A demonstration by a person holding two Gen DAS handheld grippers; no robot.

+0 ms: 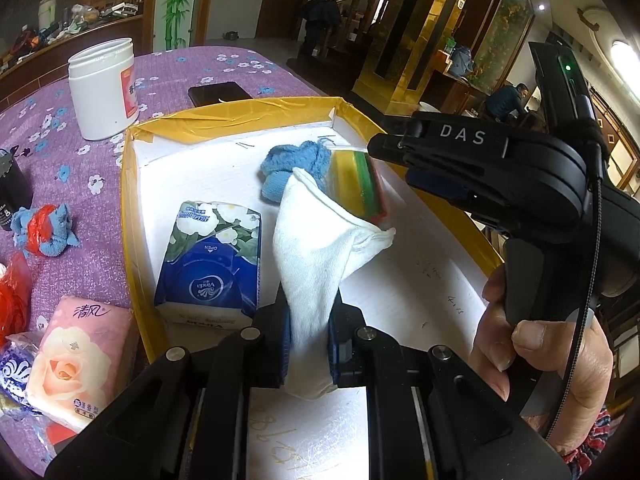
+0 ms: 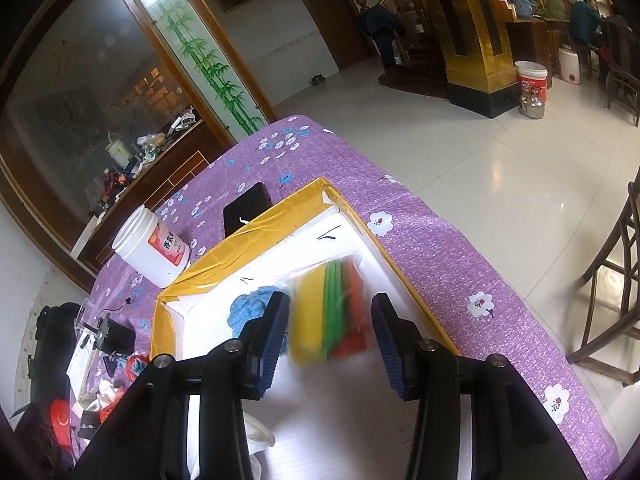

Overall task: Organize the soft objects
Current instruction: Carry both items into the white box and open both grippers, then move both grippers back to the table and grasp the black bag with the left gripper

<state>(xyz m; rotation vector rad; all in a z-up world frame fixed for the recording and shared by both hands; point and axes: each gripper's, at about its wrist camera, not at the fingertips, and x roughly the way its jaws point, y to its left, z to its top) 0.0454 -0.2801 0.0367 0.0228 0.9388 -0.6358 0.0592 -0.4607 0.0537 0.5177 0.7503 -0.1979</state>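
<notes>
My left gripper (image 1: 308, 320) is shut on the lower end of a white sock (image 1: 320, 240), which stands up over the white floor of a yellow-taped box (image 1: 240, 120). In the box lie a blue Vinda tissue pack (image 1: 208, 260), a blue knitted cloth (image 1: 296, 160) and a wrapped pack of yellow, green and red sponges (image 1: 360, 184). My right gripper (image 2: 330, 340) is open over the box's far right corner. The sponge pack (image 2: 328, 312) shows blurred between its fingers, with a gap at the right pad. The blue cloth (image 2: 250, 308) lies just left of it.
On the purple flowered tablecloth left of the box are a white jar (image 1: 102, 88), a dark phone (image 1: 220, 94), a pink tissue pack (image 1: 76, 360), a blue and red cloth (image 1: 44, 228) and a red bag (image 1: 14, 292). A wooden chair (image 2: 608, 280) stands beyond the table's right edge.
</notes>
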